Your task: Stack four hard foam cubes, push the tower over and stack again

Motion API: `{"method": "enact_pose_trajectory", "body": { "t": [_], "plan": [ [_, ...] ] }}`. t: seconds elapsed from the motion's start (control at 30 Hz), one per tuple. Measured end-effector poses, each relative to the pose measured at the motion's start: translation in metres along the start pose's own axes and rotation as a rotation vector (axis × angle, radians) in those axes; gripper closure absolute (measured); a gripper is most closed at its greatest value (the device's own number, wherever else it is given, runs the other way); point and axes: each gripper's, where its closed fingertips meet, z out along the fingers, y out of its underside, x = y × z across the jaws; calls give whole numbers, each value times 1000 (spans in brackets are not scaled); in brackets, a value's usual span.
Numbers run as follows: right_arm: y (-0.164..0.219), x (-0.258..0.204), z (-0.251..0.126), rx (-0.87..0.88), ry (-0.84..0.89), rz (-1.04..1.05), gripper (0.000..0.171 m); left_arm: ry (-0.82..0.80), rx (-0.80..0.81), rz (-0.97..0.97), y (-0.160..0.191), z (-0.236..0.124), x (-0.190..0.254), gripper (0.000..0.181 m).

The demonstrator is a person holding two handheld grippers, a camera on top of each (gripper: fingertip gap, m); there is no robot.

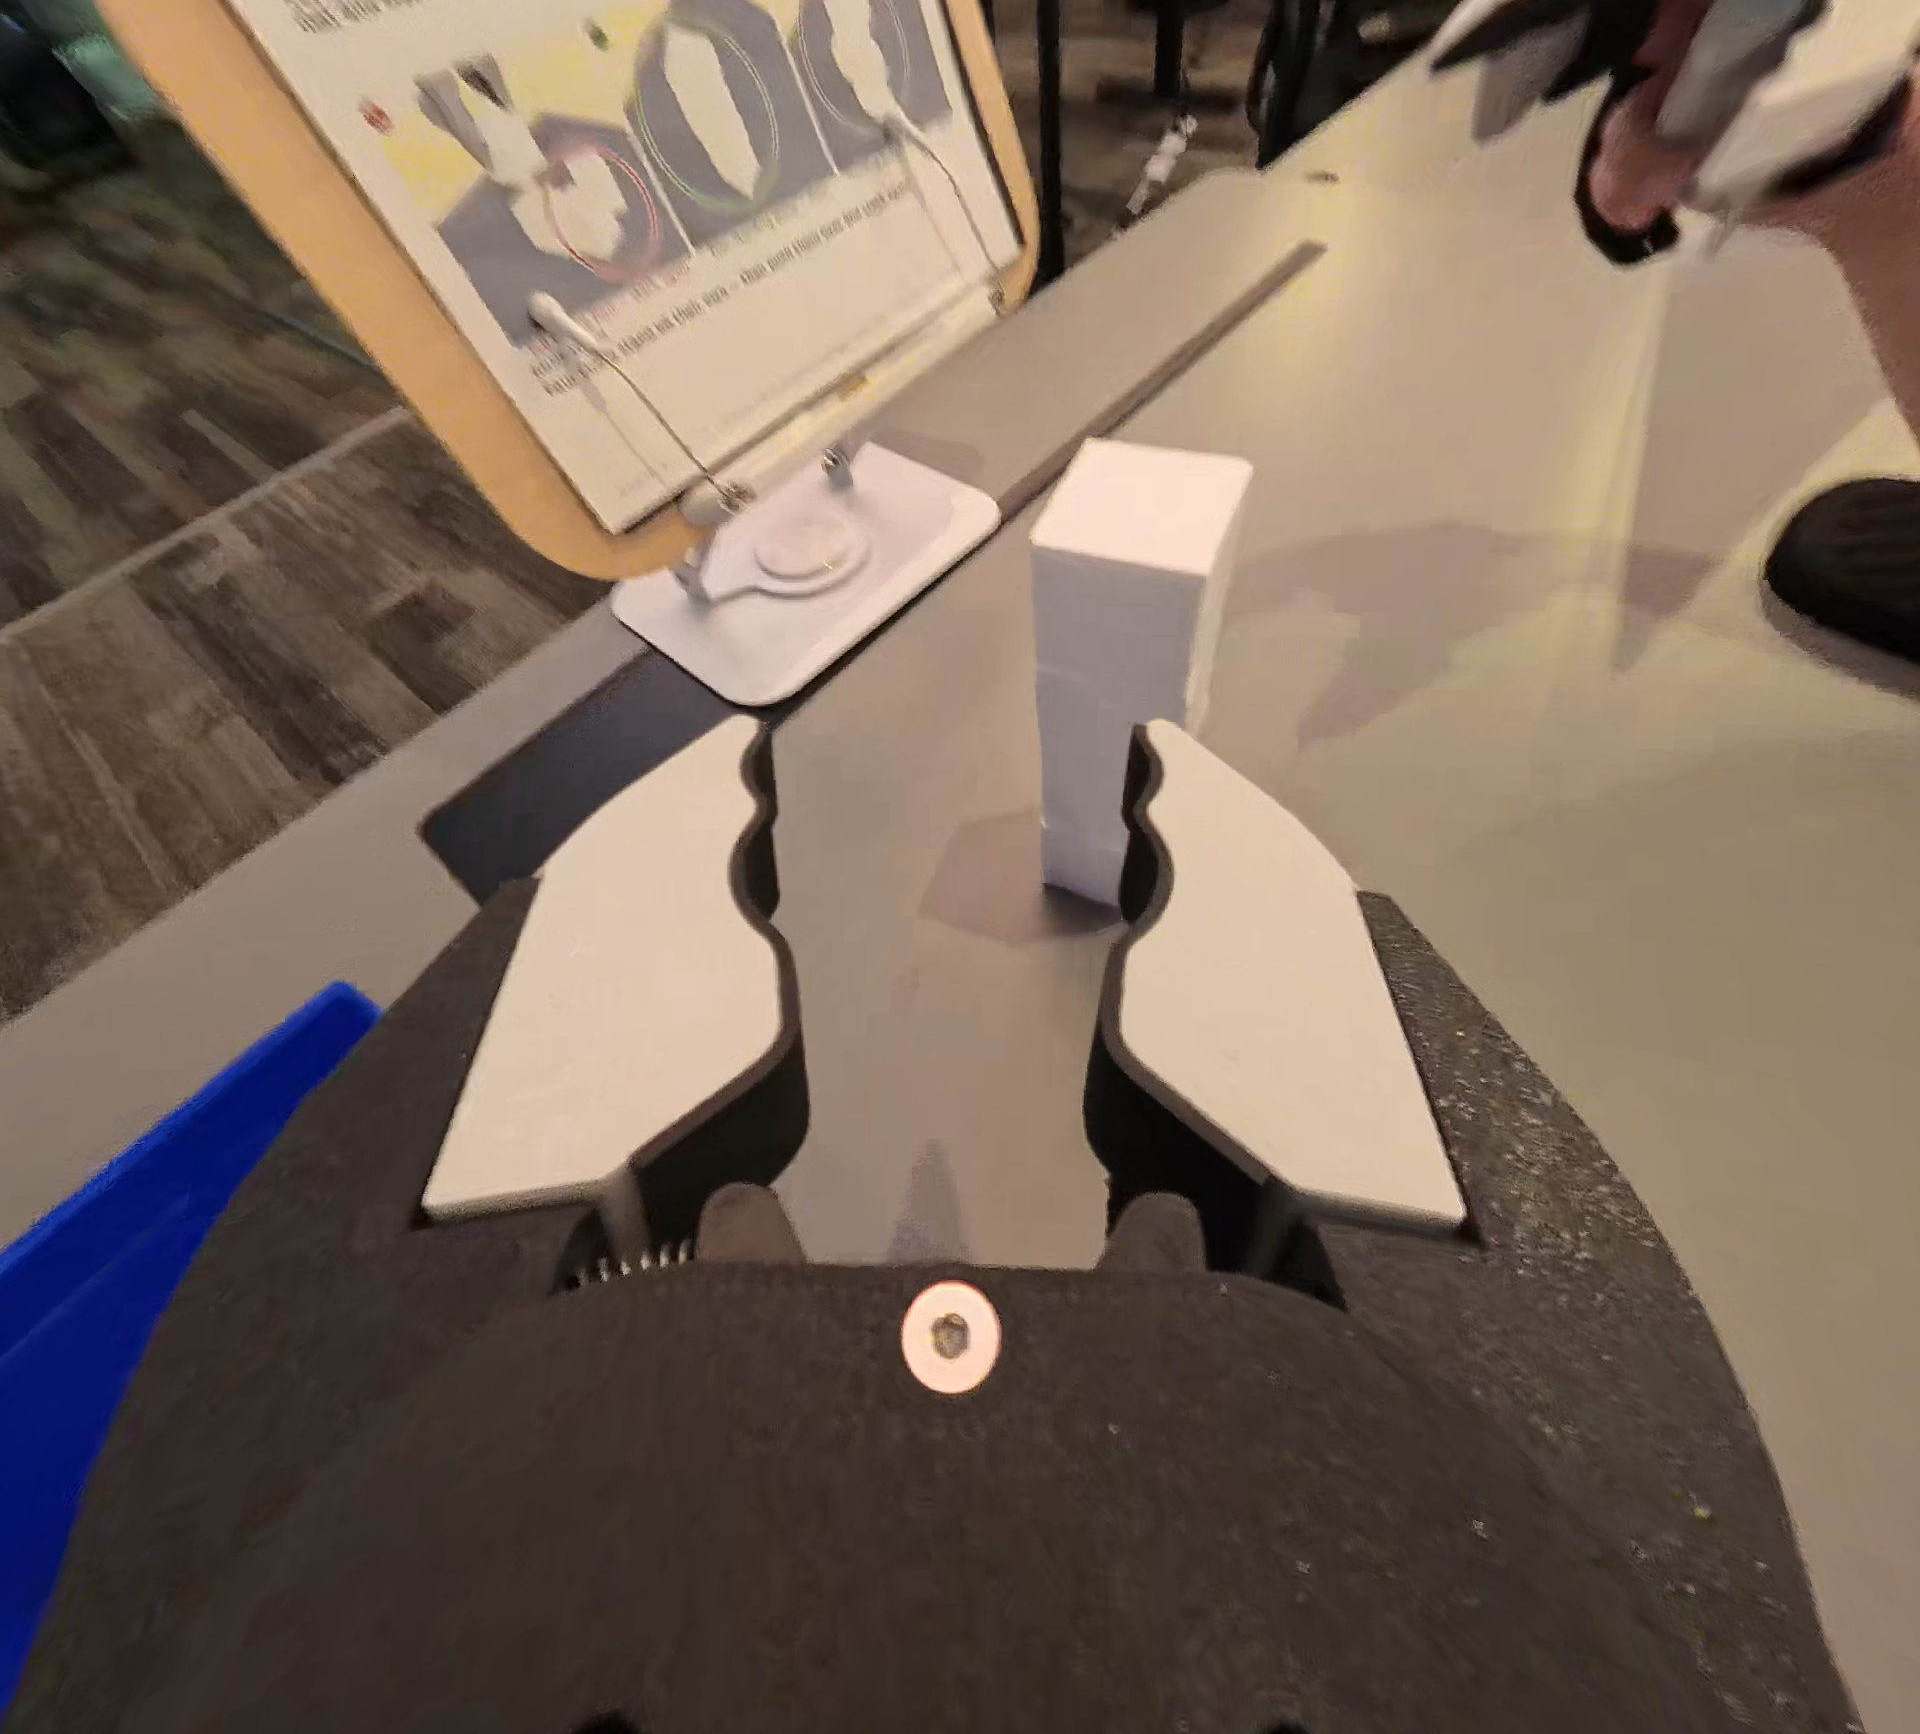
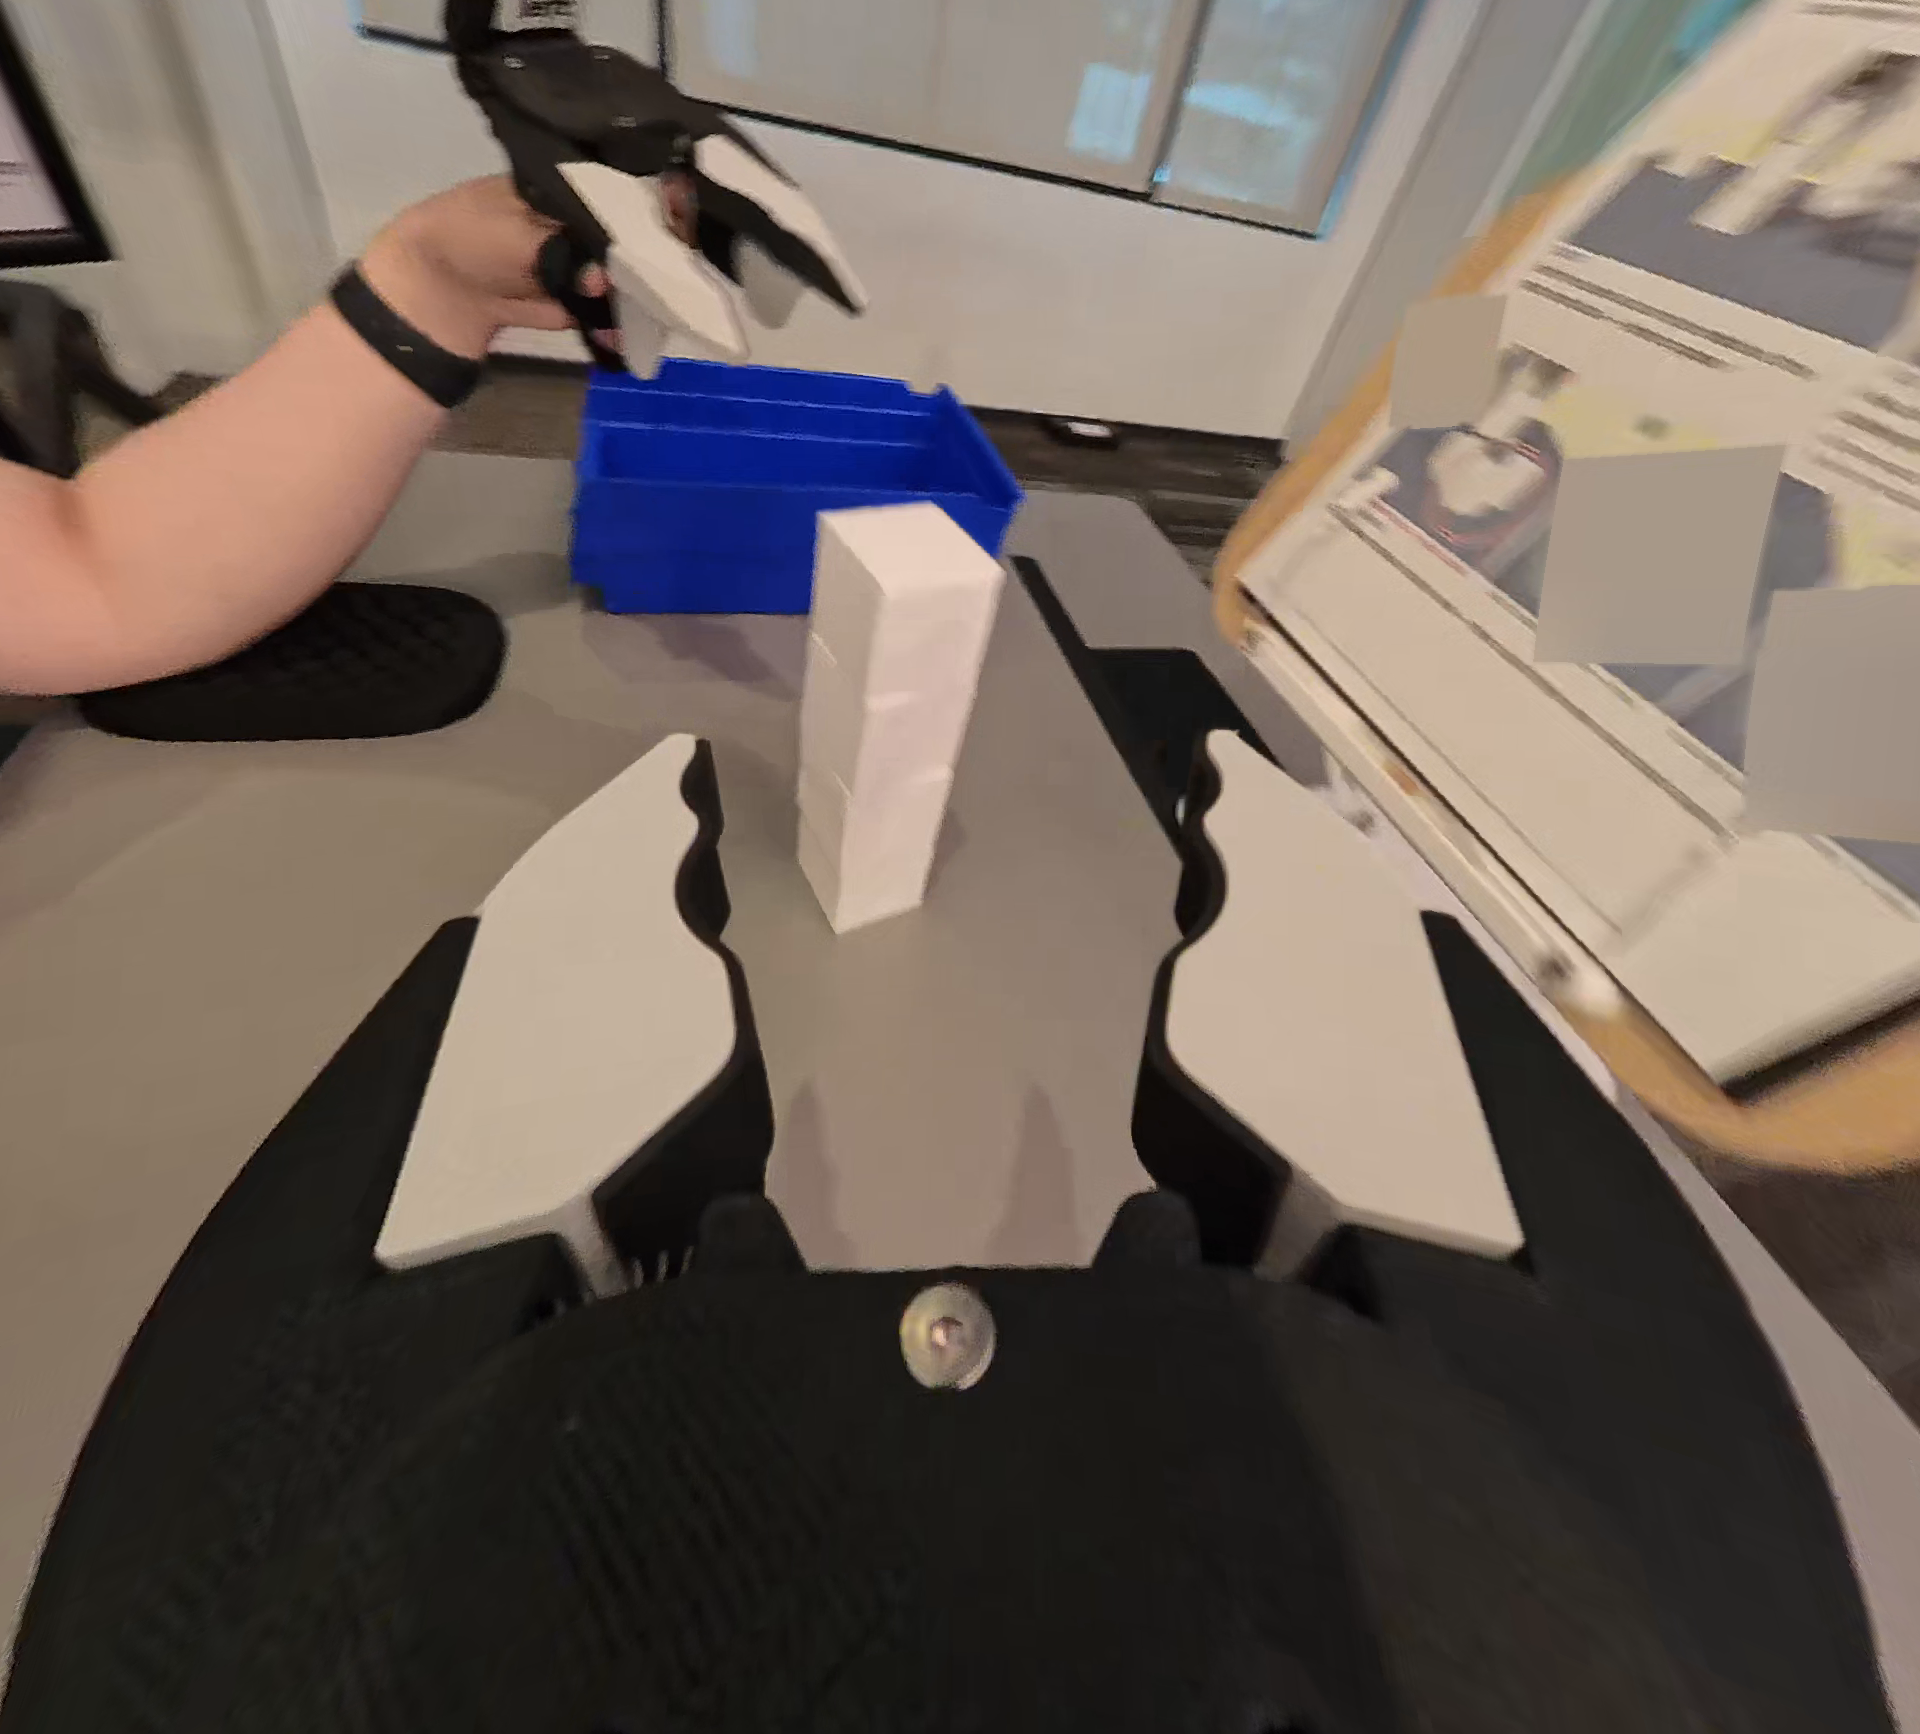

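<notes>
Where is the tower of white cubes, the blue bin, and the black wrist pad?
tower of white cubes (image 2: 894, 708), right wrist view, middle of its front face.
blue bin (image 2: 707, 531), right wrist view, its outer front wall.
black wrist pad (image 2: 343, 666), right wrist view, its top.

1. We saw the tower of cubes (image 2: 891, 718) standing upright on the table (image 2: 260, 874).
2. Behind it, from our right wrist view, sat the bin (image 2: 727, 489).
3. To its right stood the instruction board (image 2: 1558, 645).
4. The left gripper (image 2: 727, 271) hung above the bin, apart from the tower.
</notes>
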Motion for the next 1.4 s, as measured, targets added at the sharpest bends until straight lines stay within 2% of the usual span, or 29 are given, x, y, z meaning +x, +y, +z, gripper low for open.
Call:
{"method": "enact_pose_trajectory", "body": {
  "t": [0.03, 0.07, 0.13, 0.17, 0.23, 0.3, 0.37, 0.47, 0.53, 0.7, 0.87, 0.97, 1.03, 1.13, 1.27, 1.4],
  "plan": [
    [8, 9, -14, 16, 42, 4, 91, 46, -35, -4, 8, 5, 6, 125],
    [13, 18, -27, 41, 77, 1, 105, 91, -80, -11, 18, 10, 12, 134],
    [15, 36, -51, 99, 143, 18, 157, 134, -186, -23, 38, 23, 19, 159],
    [9, 39, -63, 156, 152, 16, 171, 166, -244, -26, 48, 29, 25, 181],
    [-8, 44, -86, 289, 183, 20, 171, 221, -405, -72, 75, 42, 39, 181],
    [-12, 54, -103, 326, 243, 55, 171, 138, -536, -120, 98, 55, 34, 181],
    [-4, 64, -111, 281, 287, 95, 171, 67, -540, -250, 104, 71, 28, 181],
    [15, 77, -116, 159, 357, 137, 171, 67, -504, -482, 113, 94, 30, 181],
    [25, 82, -116, 90, 395, 129, 170, 59, -520, -506, 126, 106, 31, 181],
    [27, 80, -109, 94, 347, 158, 171, -40, -585, -531, 148, 106, 16, 181],
    [35, 84, -113, 77, 349, 186, 171, -82, -529, -466, 126, 113, 20, 181],
    [28, 81, -114, 146, 299, 207, 171, -142, -426, -326, 100, 136, 35, 181],
    [23, 79, -115, 188, 273, 236, 171, -126, -337, -201, 77, 155, 60, 181],
    [24, 79, -114, 192, 265, 243, 171, -139, -292, -27, 55, 167, 87, 181],
    [26, 79, -115, 180, 269, 227, 171, -57, -220, -98, 36, 157, 100, 181],
    [25, 80, -120, 197, 274, 229, 171, -27, -166, -144, 26, 140, 84, 181]
  ]
}}
